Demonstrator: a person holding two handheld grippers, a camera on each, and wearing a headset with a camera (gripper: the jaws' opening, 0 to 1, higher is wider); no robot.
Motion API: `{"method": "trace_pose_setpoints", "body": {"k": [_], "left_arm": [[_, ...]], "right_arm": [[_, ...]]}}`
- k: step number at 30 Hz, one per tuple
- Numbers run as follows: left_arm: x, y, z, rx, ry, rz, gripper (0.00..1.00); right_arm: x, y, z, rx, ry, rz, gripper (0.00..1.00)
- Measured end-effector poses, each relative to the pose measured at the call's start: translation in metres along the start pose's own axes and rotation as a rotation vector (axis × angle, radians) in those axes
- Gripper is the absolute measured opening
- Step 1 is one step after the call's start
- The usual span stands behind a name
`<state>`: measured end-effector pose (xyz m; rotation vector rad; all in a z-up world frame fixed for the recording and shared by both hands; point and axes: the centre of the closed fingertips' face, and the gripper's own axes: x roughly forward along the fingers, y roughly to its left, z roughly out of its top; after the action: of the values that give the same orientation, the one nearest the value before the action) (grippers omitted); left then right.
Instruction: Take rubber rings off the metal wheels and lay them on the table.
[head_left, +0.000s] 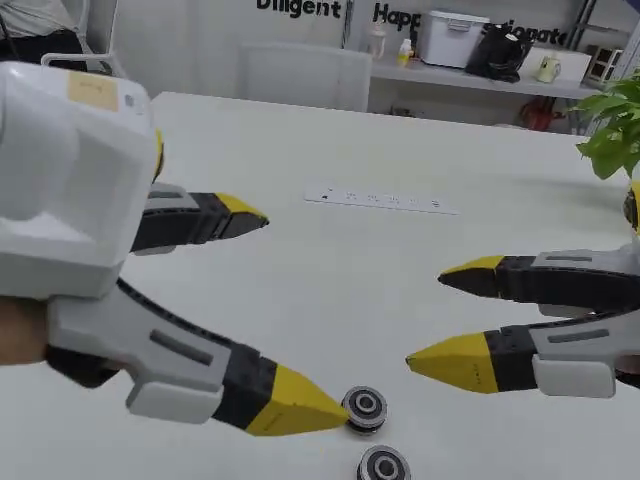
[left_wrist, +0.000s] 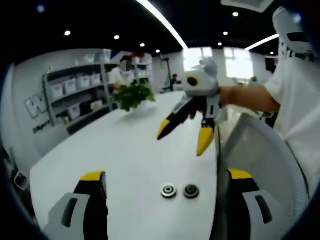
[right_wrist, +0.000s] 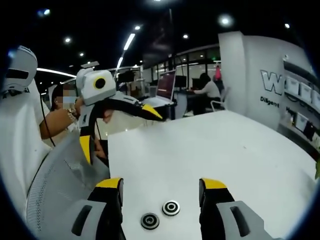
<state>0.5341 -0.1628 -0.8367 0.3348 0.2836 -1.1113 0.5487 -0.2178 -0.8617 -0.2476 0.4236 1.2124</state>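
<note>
Wheels (head_left: 364, 408) on the table (head_left: 400, 250) are being flanked by left gripper (head_left: 302, 316) and right gripper (head_left: 424, 318). Both are being held wide, empty.

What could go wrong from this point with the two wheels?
The left gripper has one jaw tip right beside a wheel; a nudge might send it skidding instead of gripping it. The second wheel lies close by, so it could get knocked too. In the left gripper view both lie near the table edge, so a shove might drop one toward the chair.
</note>
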Motion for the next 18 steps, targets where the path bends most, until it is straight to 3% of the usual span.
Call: {"method": "trace_pose_setpoints", "body": {"k": [8,13,18], "left_arm": [[0.026,0.005,0.012,0.002,-0.087,-0.030,0.91],[0.042,0.001,0.008,-0.014,-0.119,-0.052,0.88],[0.055,-0.006,-0.001,0.018,-0.116,-0.075,0.79]], "right_arm": [[0.008,-0.002,-0.006,0.016,-0.060,0.032,0.54],[0.016,-0.001,-0.025,0.033,-0.051,0.049,0.48],[0.021,0.004,-0.041,0.068,-0.044,0.078,0.40]]}}
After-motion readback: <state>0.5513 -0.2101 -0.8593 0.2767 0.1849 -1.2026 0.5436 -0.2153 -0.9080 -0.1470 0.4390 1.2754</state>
